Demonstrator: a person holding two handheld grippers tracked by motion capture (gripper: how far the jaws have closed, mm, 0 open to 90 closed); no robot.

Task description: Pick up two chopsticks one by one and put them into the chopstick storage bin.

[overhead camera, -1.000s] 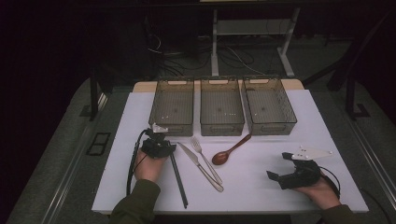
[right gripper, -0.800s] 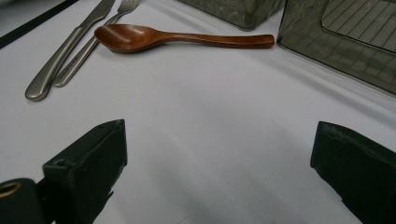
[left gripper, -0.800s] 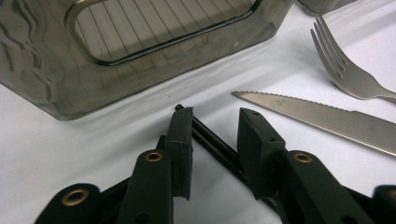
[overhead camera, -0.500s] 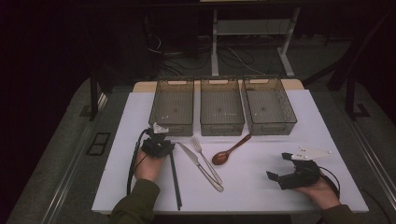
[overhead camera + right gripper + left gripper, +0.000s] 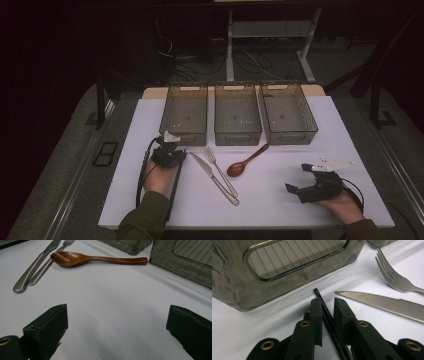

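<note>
Closing on a black chopstick [image 5: 329,320] near the table's [image 5: 280,205] left edge, left gripper [image 5: 327,305] has jaws astride its far tip, not yet clamped, long axis running back toward the person.

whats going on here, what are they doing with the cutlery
A person works at a white table with a gripper in each hand. The left gripper has just been closing around a thin black chopstick that lies between its jaws, right in front of the left bin. The right gripper rests open over bare table. The knife, fork and wooden spoon lie untouched before the three bins.
</note>
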